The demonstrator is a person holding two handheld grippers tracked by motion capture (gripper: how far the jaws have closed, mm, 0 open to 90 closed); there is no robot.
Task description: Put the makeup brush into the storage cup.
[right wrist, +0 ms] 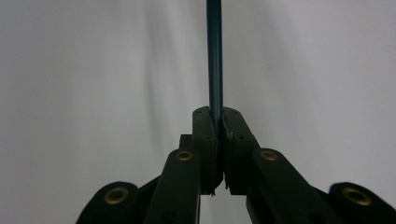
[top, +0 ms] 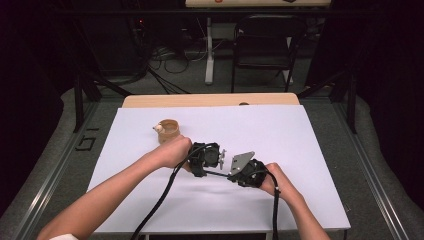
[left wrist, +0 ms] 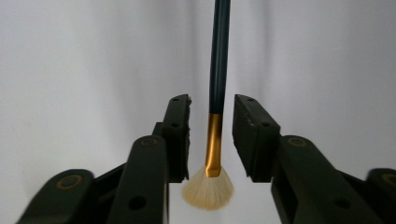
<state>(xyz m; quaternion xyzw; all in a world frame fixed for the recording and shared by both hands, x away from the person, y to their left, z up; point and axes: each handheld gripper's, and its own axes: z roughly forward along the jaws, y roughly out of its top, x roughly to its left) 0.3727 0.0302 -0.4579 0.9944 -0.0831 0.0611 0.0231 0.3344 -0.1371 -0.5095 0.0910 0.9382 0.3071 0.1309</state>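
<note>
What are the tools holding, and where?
The right tool is shut on the brush at its dark handle. The left tool is open around the gold band by the bristles, not gripping.

light: bright on table | surroundings: dim | focus: near jaws soft

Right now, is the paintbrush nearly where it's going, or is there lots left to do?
Done: the right gripper is shut on the paintbrush handle, so the brush is picked up. In hand: the left gripper is open, with its jaws on either side of the gold band above the bristles, not yet squeezing. Left, probably: close the left gripper, then carry the brush to the cup, which stands apart, behind the left hand.
</note>
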